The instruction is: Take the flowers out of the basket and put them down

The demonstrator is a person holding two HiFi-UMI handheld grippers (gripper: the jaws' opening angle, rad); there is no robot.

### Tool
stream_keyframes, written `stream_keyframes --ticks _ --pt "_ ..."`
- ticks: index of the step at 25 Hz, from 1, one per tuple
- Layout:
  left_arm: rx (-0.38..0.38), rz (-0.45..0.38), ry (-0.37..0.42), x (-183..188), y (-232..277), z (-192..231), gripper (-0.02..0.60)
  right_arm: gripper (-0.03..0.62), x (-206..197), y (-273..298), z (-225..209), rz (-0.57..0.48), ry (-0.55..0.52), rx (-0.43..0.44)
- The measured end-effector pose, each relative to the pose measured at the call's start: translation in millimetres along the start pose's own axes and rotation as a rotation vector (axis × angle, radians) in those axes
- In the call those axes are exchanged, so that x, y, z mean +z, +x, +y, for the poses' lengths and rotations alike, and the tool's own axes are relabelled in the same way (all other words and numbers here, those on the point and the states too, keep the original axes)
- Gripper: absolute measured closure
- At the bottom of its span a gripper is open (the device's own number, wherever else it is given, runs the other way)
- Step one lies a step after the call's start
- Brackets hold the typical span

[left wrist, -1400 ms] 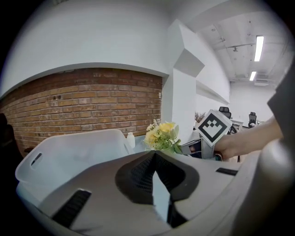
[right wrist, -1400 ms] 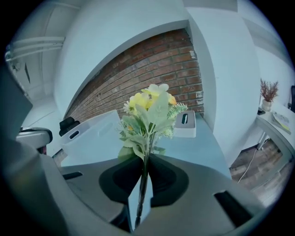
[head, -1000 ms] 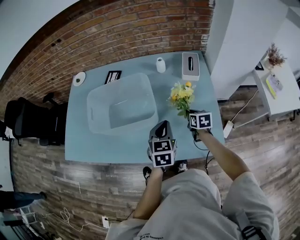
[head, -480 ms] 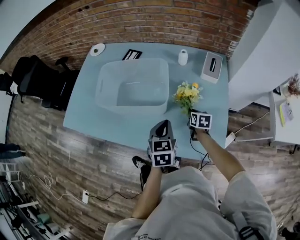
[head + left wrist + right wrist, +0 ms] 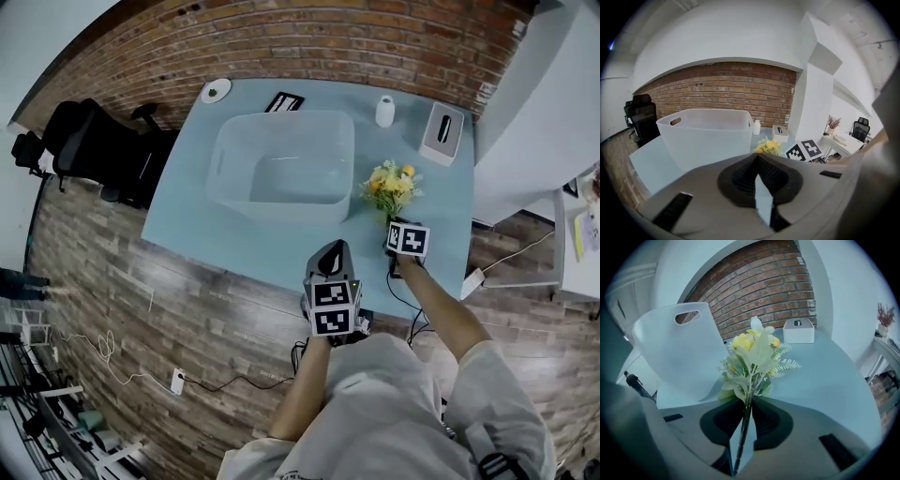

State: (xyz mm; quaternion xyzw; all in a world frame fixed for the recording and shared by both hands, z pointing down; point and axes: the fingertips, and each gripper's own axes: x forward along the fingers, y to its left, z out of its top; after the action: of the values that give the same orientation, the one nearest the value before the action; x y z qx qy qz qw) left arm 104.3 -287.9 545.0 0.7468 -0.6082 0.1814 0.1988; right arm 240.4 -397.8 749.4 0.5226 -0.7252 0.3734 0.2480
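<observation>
At the right of the pale blue desk point(image 5: 234, 234), just beside the translucent white plastic basket point(image 5: 281, 122), the small bunch of yellow artificial flowers with pale green leaves point(image 5: 752, 350) is already out of the basket. The right gripper point(image 5: 746, 404) is clenched on its thin dark stems low down, with the blooms pointing away from the person. No view shows whether the bunch touches the desk. The left gripper point(image 5: 757, 159) hangs near the desk's front edge, clenched on nothing.

The bunch looks very light, with thin bendy stems and a soft, bushy head that would crush or snag if squeezed. The bare stems below the leaves, where it is held now, seem the right place to take it. Because the head outweighs the stems, it will likely tip over on release, so laying it on its side seems safer than standing it up.
</observation>
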Motion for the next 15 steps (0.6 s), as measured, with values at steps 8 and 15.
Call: stream_keyframes --ticks 8,15 --pt "0.01 0.012 0.021 -6.9 -26.4 5.3 0.565 0.373 -6.1 -8.8 13.0 0.028 -0.04 0.052" --pt "0.042 0.016 0.008 -30.6 -63.8 14.3 0.565 0.315 -14.1 -45.9 19.9 -0.01 -0.075 0.075"
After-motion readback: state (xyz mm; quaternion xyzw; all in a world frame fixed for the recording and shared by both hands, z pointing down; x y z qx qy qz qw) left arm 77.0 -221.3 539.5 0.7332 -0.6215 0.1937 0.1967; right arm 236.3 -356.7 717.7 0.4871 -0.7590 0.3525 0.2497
